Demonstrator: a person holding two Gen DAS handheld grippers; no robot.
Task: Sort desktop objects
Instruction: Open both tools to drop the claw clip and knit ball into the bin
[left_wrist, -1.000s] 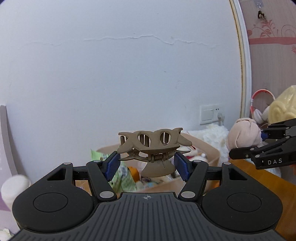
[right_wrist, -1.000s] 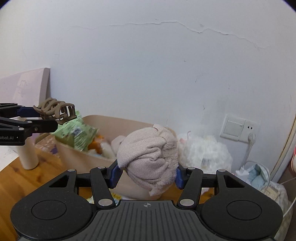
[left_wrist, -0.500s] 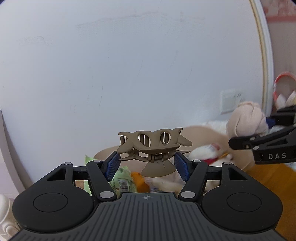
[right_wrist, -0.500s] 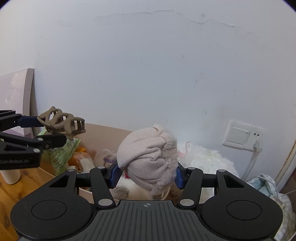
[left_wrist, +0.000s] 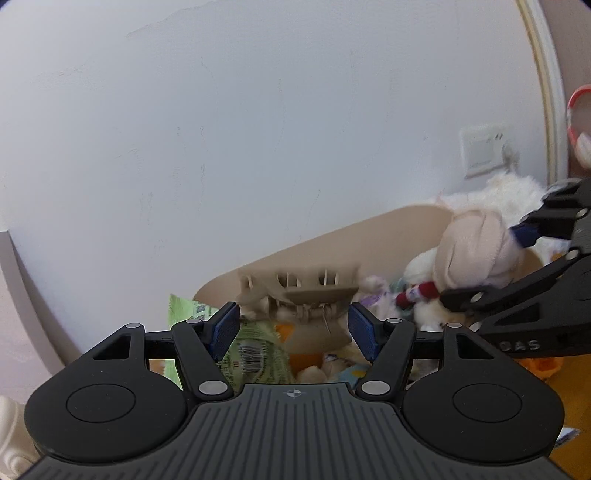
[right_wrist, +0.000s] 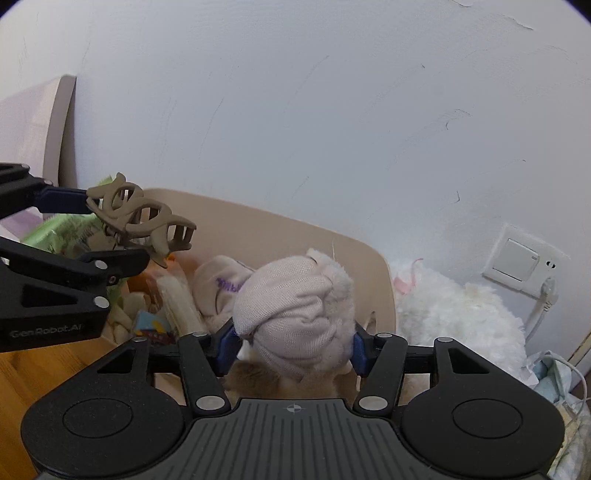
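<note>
Our left gripper (left_wrist: 293, 326) has just been opening; the clip (left_wrist: 299, 295) sits blurred between its pads, apparently clear of them. Our right gripper (right_wrist: 293, 347) has also just widened, its pads flanking the sock (right_wrist: 295, 314). Both hang over the bin (right_wrist: 295, 232), wall close ahead.

— What's behind everything from where I'm steering?

— A pale grey-white plaster wall (right_wrist: 295, 110) with hairline cracks, a white wall switch and socket plate (right_wrist: 521, 262) low on it, and an orange-brown wooden table (right_wrist: 44, 373) beneath me.
</note>
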